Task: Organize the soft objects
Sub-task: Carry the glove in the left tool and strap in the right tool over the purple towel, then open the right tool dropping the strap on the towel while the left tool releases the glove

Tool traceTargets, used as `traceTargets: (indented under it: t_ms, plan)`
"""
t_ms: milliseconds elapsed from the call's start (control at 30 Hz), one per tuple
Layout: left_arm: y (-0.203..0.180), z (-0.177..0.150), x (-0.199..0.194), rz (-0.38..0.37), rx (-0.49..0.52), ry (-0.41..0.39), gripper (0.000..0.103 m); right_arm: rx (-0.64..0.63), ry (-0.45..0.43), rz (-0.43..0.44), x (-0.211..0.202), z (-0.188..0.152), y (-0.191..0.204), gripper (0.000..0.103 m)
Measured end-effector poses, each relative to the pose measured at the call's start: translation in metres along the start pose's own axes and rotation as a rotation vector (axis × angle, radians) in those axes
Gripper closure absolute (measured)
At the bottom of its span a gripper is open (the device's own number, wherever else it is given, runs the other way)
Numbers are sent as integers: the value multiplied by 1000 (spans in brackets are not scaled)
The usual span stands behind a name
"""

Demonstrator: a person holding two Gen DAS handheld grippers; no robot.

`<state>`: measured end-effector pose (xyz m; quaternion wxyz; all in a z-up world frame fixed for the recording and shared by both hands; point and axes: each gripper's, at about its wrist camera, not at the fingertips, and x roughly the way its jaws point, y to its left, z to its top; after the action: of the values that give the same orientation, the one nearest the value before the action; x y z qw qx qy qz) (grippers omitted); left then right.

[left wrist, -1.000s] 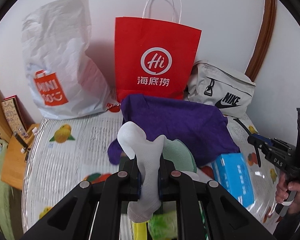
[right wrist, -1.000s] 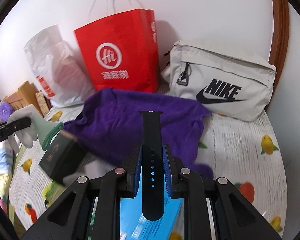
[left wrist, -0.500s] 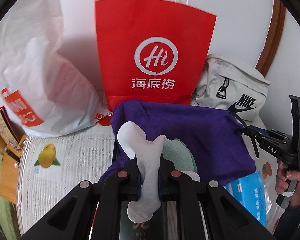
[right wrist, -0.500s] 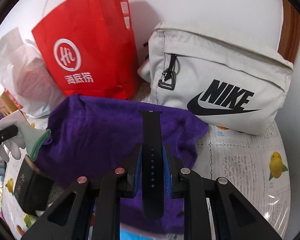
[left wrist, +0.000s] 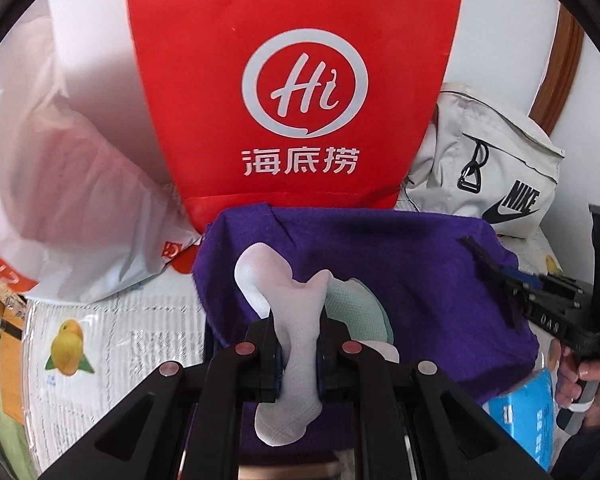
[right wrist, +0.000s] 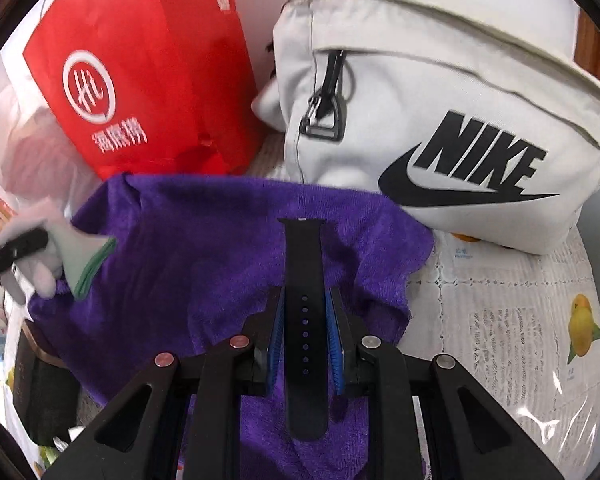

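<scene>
Left fingers [left wrist: 298,356] clamped on white sock [left wrist: 292,364]; right fingers [right wrist: 304,344] on black watch strap [right wrist: 304,320].

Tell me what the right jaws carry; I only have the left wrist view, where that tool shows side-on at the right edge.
Observer: The right gripper is shut on a black perforated rubber watch strap.
Reviewer: What lies under it?
Observer: The purple fleece cloth, spread across the table.
Reviewer: I see only a corner of the pale Nike bag. Is its zip closed?
Observer: On the off-white fabric Nike bag, a black zip pull with a metal ring hangs at the front. Blur hides whether the zip is closed.
</scene>
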<state>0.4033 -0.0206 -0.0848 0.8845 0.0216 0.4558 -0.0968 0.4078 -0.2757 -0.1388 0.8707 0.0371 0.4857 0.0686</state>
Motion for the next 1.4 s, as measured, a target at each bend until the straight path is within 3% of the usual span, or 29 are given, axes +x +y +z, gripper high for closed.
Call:
traceTargets:
  t_ms: [167, 233, 300, 367, 600, 667, 767, 833, 900, 1100, 1267, 1400]
  plan:
    - [-6, 12, 19, -2, 19, 8, 91, 20, 39, 5, 13, 0, -3, 81]
    - [-8, 16, 28, 3, 25, 21, 91, 12, 59, 3, 20, 2, 0, 75]
    - [-8, 20, 37, -5, 16, 32, 91, 8, 53, 0, 19, 2, 1, 58]
    - [-8, 22, 43, -3, 15, 38, 91, -5, 39, 2, 17, 3, 4, 51]
    - [-10, 29, 58, 31, 13, 58, 90, -39, -12, 14, 3, 3, 14, 51]
    - [-10, 29, 61, 44, 9, 69, 85, -50, -20, 17, -1, 2, 15, 51]
    - [-12, 28, 66, 79, 5, 111, 64, -58, -28, 24, -6, 0, 15, 51]
    - [-11, 27, 61, 80, 1, 102, 34, -56, -31, 27, -7, 2, 17, 51]
    - [-13, 24, 49, 70, 6, 67, 24, -48, -36, 34, -9, 4, 16, 51]
    - [-16, 16, 23, 72, 4, 72, 24, -60, -66, 57, -33, 2, 17, 51]
    - [-13, 2, -12, 88, -12, 29, 24, -93, -101, 60, -58, 1, 32, 51]
    - [-4, -13, -37, 71, -29, 32, 24, -95, -136, 90, -83, -4, 45, 46]
